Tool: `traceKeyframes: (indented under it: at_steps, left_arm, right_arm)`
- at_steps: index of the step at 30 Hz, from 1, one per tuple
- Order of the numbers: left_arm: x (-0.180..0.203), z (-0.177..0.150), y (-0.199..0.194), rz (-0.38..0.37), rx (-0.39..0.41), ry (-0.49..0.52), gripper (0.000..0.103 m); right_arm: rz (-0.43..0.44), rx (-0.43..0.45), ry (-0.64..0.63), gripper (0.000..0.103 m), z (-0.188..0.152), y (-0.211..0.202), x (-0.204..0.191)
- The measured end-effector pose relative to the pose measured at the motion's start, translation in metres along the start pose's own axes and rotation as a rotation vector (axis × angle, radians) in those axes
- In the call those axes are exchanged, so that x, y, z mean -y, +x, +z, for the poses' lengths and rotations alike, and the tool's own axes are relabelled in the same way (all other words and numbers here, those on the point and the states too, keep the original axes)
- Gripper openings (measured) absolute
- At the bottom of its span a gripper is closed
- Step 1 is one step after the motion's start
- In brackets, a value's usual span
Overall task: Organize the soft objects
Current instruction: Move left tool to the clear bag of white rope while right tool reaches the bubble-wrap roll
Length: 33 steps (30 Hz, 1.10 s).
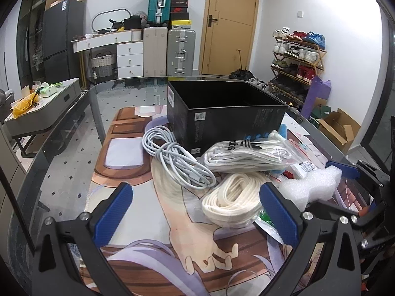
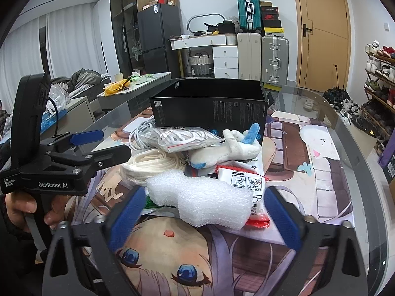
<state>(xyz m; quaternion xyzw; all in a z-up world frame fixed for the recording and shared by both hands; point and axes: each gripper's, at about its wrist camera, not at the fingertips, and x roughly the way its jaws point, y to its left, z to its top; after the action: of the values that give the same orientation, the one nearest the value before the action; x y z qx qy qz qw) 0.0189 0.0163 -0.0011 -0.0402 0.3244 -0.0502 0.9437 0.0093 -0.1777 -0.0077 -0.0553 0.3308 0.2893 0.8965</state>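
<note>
An open black box stands on the printed mat. In front of it lie a grey cable coil, a bagged white lace bundle, a cream rope coil, a white foam piece, a white and blue plush toy and a red-white packet. My left gripper is open just before the cream rope. My right gripper is open with its fingers on either side of the foam piece.
The glass table edge curves at the left and its rim at the right. The left gripper's body sits at the left of the right wrist view. Suitcases, a door and a shoe rack stand behind.
</note>
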Motion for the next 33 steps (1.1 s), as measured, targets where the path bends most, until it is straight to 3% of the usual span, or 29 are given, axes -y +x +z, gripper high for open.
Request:
traceKeyframes:
  at_steps: [4,6,9,15,21,28,31,33]
  left_arm:
    - [0.005,0.000,0.000,-0.009,-0.010,0.028,0.103]
    - [0.007,-0.001,0.001,-0.016,-0.022,0.042,0.103]
    - [0.010,-0.001,0.003,-0.030,-0.041,0.061,0.103]
    - [0.020,-0.001,0.008,-0.049,-0.090,0.115,0.103]
    - [0.030,-0.001,0.020,-0.036,-0.153,0.158,0.101]
    - [0.040,-0.001,0.028,-0.061,-0.185,0.197,0.076]
    - [0.039,-0.001,0.025,-0.094,-0.183,0.192,0.058]
    - [0.040,-0.001,0.023,-0.114,-0.178,0.196,0.051]
  right_arm:
    - [0.016,-0.013,0.006,0.074,-0.002,0.002,0.003]
    - [0.022,-0.013,0.003,0.060,-0.002,0.002,0.003]
    - [0.025,0.012,0.005,0.054,-0.001,-0.003,0.004]
    - [0.035,0.066,0.013,0.051,-0.001,-0.016,0.006]
    - [0.047,0.063,0.013,0.051,-0.002,-0.016,0.005]
    - [0.049,0.061,0.020,0.051,-0.004,-0.016,0.007]
    - [0.051,0.064,0.019,0.051,-0.004,-0.015,0.007]
    - [0.051,0.066,0.020,0.051,-0.004,-0.016,0.007]
